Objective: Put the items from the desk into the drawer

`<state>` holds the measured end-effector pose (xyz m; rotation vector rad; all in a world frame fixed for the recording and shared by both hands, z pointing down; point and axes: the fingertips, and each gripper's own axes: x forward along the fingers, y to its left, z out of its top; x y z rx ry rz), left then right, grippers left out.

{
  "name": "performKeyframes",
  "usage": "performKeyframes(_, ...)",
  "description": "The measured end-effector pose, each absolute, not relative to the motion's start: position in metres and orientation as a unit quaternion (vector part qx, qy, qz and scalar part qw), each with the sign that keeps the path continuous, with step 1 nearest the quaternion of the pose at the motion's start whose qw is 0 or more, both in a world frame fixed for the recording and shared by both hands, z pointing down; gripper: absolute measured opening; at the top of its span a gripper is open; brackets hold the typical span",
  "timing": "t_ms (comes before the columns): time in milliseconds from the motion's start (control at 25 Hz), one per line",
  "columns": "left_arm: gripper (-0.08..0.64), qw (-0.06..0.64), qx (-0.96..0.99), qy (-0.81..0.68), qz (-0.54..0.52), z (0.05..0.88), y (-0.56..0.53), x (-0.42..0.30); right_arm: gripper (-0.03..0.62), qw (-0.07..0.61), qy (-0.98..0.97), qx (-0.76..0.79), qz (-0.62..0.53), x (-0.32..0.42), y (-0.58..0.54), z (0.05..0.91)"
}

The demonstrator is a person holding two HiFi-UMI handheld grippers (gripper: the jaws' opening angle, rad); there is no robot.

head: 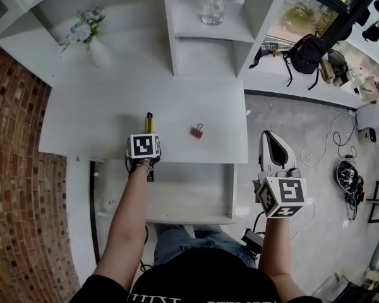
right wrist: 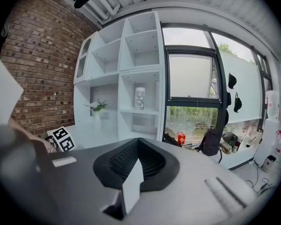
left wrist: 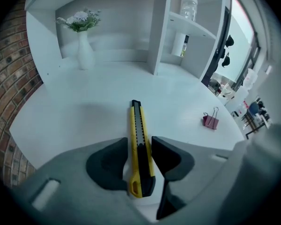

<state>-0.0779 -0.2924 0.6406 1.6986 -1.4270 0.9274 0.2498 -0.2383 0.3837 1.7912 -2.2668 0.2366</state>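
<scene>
**Left tongs clamped on knife at desk edge; right tongs shut, empty**

Nearest: the person's two forearms reach forward over the open drawer [head: 189, 197], which is pulled out below the front edge of the white desk [head: 101, 118].

Right gripper [right wrist: 136, 149]: off to the right of the drawer and clear of the desk, over grey floor. Jaws closed together, nothing between them. It points roughly level toward the shelves and window.

Left gripper [left wrist: 140, 148]: at the desk's front edge, tilted steeply down. Jaws closed in on a yellow-and-black utility knife [left wrist: 139, 139], one dark pad against each long side near the butt end. The knife lies flat on the desk top, its tip pointing away toward the back, and it is not in the drawer.

Further out: a pink binder clip [head: 196, 130] sits on the desk to the right of the knife, near it but apart, untouched.

Back of desk: a white vase with flowers [head: 95, 46] stands at the left in the alcove. A clear jar [head: 214, 4] stands on a shelf to its right.

Beyond, right: a black backpack [head: 306, 52] by the window.
</scene>
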Motion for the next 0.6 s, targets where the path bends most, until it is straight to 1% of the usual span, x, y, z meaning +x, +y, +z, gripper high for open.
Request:
performKeyframes(40,0.149,0.36,0.657,-0.553,0.365,0.641,-0.292,-0.077,0.011,0.12,-0.775,0.615,0.082,0.253,-0.238,0.384)
performKeyframes(80,0.118,0.36,0.656,-0.551,0.37,0.641,-0.292,-0.077,0.011,0.118,-0.775,0.615,0.084,0.255,-0.238,0.385)
performKeyframes(280,0.113,0.36,0.654,-0.554,0.369,0.639,-0.291,-0.076,0.011,0.111,-0.778,0.612,0.088,0.262,-0.237,0.386)
performKeyframes(600,0.112,0.351,0.661,-0.586,0.31,0.602,-0.288,-0.076,0.011,0.098,-0.797,0.588,0.091,0.261,-0.239,0.384)
